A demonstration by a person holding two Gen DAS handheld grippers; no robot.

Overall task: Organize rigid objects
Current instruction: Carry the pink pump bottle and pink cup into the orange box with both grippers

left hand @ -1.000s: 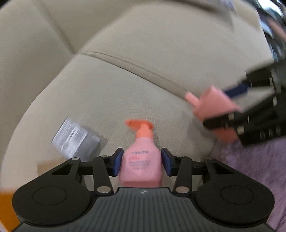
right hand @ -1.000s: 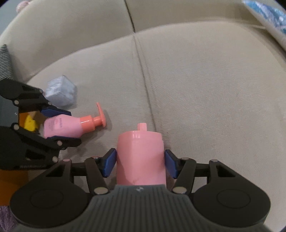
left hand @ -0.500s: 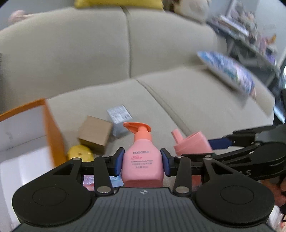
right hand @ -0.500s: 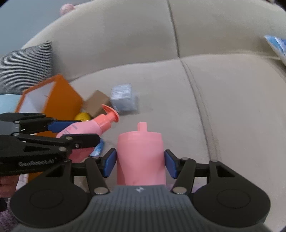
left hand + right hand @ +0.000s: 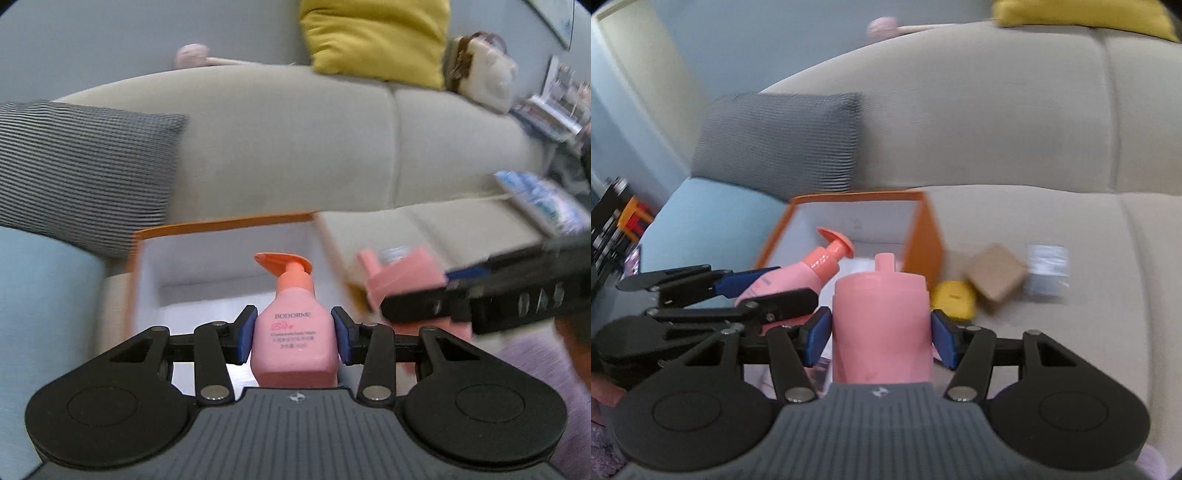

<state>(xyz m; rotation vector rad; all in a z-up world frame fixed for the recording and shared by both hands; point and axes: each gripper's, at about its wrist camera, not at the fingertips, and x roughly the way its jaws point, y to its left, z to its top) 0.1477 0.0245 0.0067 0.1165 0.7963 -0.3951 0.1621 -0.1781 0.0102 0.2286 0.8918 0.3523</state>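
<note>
Right wrist view takes in the beige sofa (image 5: 1015,122) across the whole background, with a grey striped cushion (image 5: 779,144) leaning against its backrest and a pale blue cushion (image 5: 713,218) below that; on the seat sits an open orange box (image 5: 923,236) with white inner walls, its mouth facing the cameras. To the right of the box, on the seat fabric, lie a brown cardboard cube (image 5: 995,277), a silver-grey packet (image 5: 1047,267) just beside it, and a yellow object (image 5: 953,299) touching the cube's near corner, too blurred to identify. The right gripper (image 5: 881,334) is clamped on a pink cylindrical bottle (image 5: 881,321) with a small spout, blue pads pressed against both flanks, held upright in front of the box opening. The left gripper (image 5: 293,334) grips a pink pump bottle (image 5: 293,336) labelled BODORME, its orange pump head pointing left, the pads tight on its sides; in the left wrist view it appears to hang over the box's white interior, though motion blur makes the height unclear. The two bottles are close together, side by side, apart from each other.
</note>
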